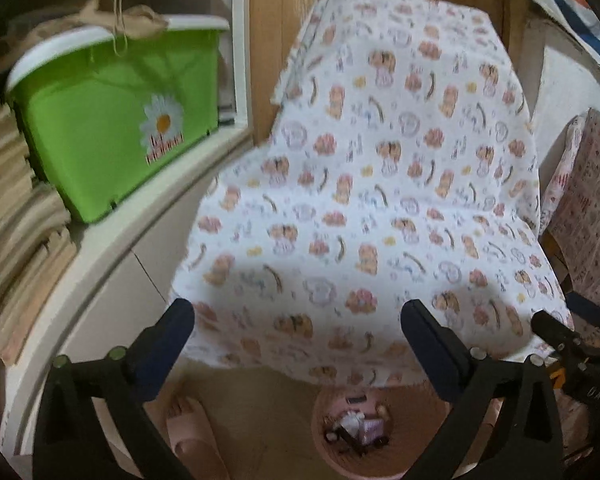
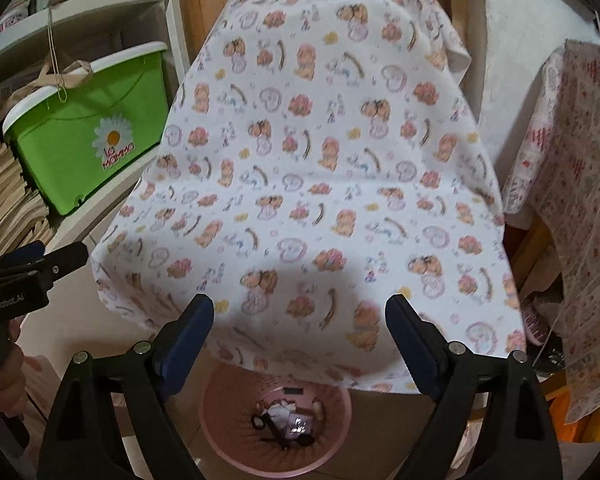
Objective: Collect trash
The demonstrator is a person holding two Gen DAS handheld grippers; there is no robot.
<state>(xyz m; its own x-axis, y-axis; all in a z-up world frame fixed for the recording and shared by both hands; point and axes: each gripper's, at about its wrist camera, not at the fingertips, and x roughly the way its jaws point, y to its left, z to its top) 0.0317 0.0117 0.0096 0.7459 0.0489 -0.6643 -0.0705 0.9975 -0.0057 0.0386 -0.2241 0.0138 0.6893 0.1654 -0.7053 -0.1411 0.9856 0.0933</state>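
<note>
While both grippers hung spread and empty, trash [image 2: 288,420] lay in the pink bin [image 2: 228,396]. The cloth-covered tabletop [image 2: 320,160] looked clear, so the task seemed done.

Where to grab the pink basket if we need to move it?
Pink basket: take the rim on its near side, coming from above. It stands upright and open-topped on the floor, its far rim tucked under the overhanging tablecloth, and its wall is a thin lattice.

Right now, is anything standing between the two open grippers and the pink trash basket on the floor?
Nothing visible blocks it. The pink trash basket sits on the floor below the table's patterned cloth, its mouth uncovered, with scraps already inside. The right gripper and left gripper both hang above it, jaws apart and holding nothing.
</note>
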